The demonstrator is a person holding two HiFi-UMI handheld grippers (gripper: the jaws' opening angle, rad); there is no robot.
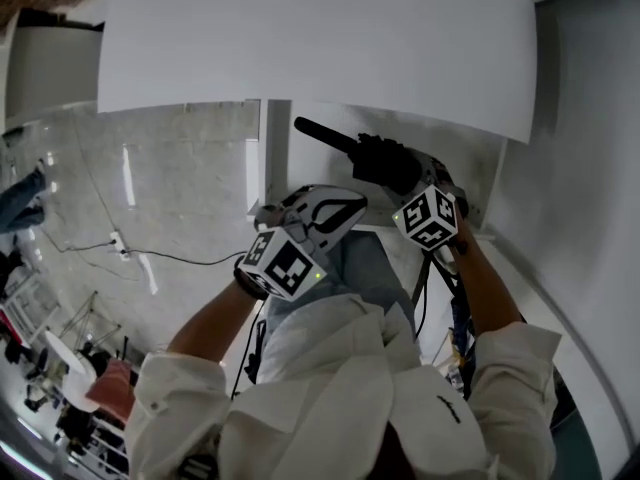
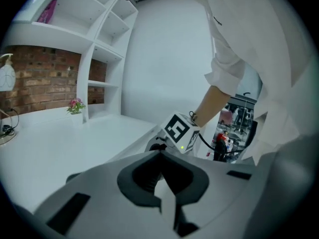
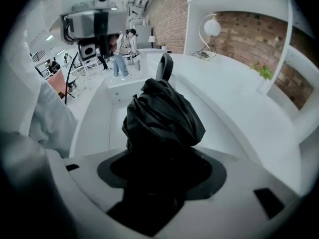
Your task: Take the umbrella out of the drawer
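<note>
Head view: the right hand-held gripper [image 1: 400,180] has the folded black umbrella [image 1: 372,156] up in the air, handle poking up-left. Left gripper view: the left hand-held gripper [image 2: 166,195] has its jaws together on nothing. Right gripper view: jaws clamped on the umbrella's bunched fabric, with the white worktop [image 3: 239,98] beyond.

White counter [image 3: 239,108] bears 1 lamp [image 3: 211,29], 1 plant [image 3: 262,71] (flowering).

Legible text: none. Black-and-white square code patterns only, on the left marker cube [image 1: 285,265] and the right marker cube [image 1: 430,218]; they carry no readable letters, numbers or brand names.
</note>
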